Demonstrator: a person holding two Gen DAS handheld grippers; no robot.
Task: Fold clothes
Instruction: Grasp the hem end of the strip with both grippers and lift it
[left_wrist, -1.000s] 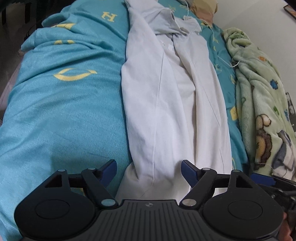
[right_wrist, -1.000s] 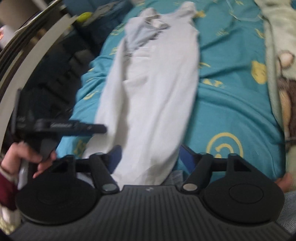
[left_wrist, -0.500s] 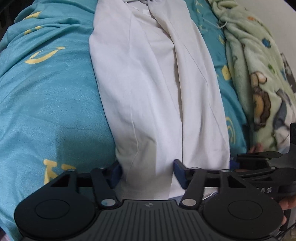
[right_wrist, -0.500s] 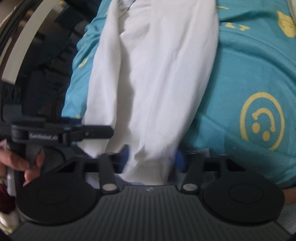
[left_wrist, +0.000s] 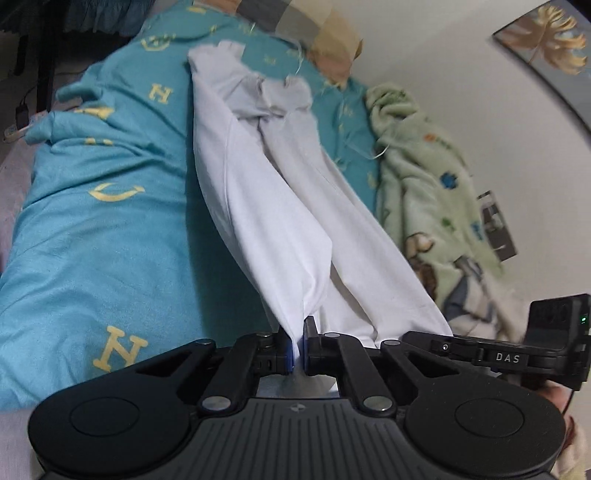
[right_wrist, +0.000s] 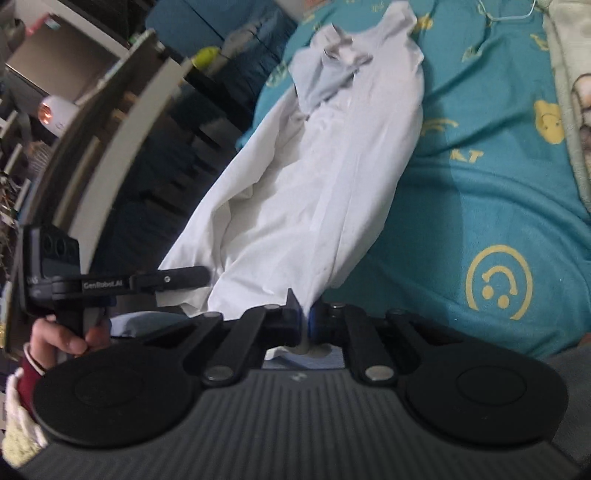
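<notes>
**Gripping the hem at both corners**

Pinching the near edge of the white shirt (left_wrist: 266, 221), the left gripper (left_wrist: 298, 350) has its jaws clenched on a bunch of fabric; the right gripper (right_wrist: 303, 319) is likewise clamped on the hem at the other side. Holding both bottom corners likely serves to raise the lower end and carry it toward the collar for a crosswise fold. The shirt lies lengthwise on the teal bedspread (left_wrist: 92, 240), already narrowed with its sides turned inward, collar at the far end, cloth lifted and taut near the jaws. A green blanket (left_wrist: 424, 177) lies alongside.
</notes>
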